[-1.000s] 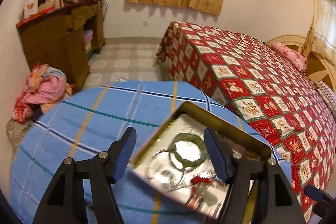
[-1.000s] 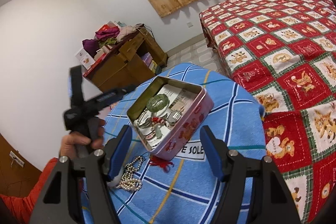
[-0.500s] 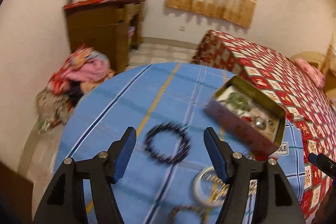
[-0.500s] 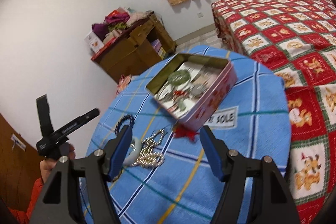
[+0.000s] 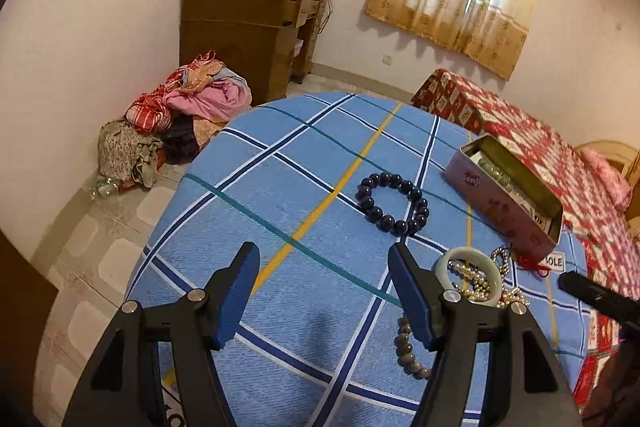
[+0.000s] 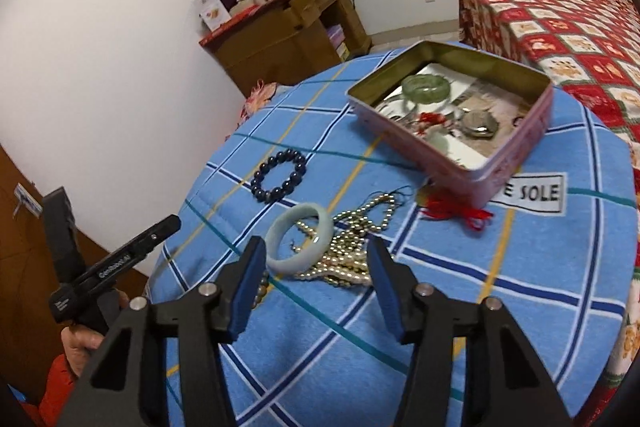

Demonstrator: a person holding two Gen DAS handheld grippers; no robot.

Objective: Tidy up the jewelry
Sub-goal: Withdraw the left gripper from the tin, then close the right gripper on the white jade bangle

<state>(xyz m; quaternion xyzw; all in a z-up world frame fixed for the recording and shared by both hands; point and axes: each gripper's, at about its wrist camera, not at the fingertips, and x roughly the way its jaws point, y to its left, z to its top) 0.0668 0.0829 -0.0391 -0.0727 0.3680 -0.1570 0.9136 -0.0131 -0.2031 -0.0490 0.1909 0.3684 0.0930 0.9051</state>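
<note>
- Above the blue plaid desk (image 5: pixel 280 195), in the left wrist view, we see our left claw (image 5: pixel 322 291) with its fingers spread apart and nothing between them.
- Ahead of it a dark beaded bracelet (image 5: pixel 394 203) lies flat on the cloth, well apart from the claw.
- Just beside the right finger a pale jade bangle (image 5: pixel 469 277) rests on a heap of pearl necklace (image 5: pixel 486 287), and a grey beaded bracelet (image 5: pixel 412 351) lies partly hidden behind that finger.
- Farther right stands the open pink tin (image 5: pixel 506 203), with a red tassel (image 5: pixel 534 265) at its near corner.
- A wooden cabinet (image 5: pixel 244 31) and a pile of clothes (image 5: pixel 180 115) sit by the wall; the bed (image 5: pixel 560 163) is to the right.
- Over the same desk (image 6: pixel 480 287), in the right wrist view, our right claw (image 6: pixel 316 287) is also open and empty.
- The jade bangle (image 6: pixel 300 243) and pearl necklace (image 6: pixel 348 255) lie near the claw's fingertips, the bangle close to the left one.
- The dark bracelet (image 6: pixel 279 175) sits beyond them, and the tin (image 6: pixel 452 115) farther on holds a green bangle (image 6: pixel 426 87), a red cord and small metal pieces.
- The tassel (image 6: pixel 456 213) pokes out by the tin's near wall.
- The left claw's handle shows at the left edge, held in a hand (image 6: pixel 86 345).
</note>
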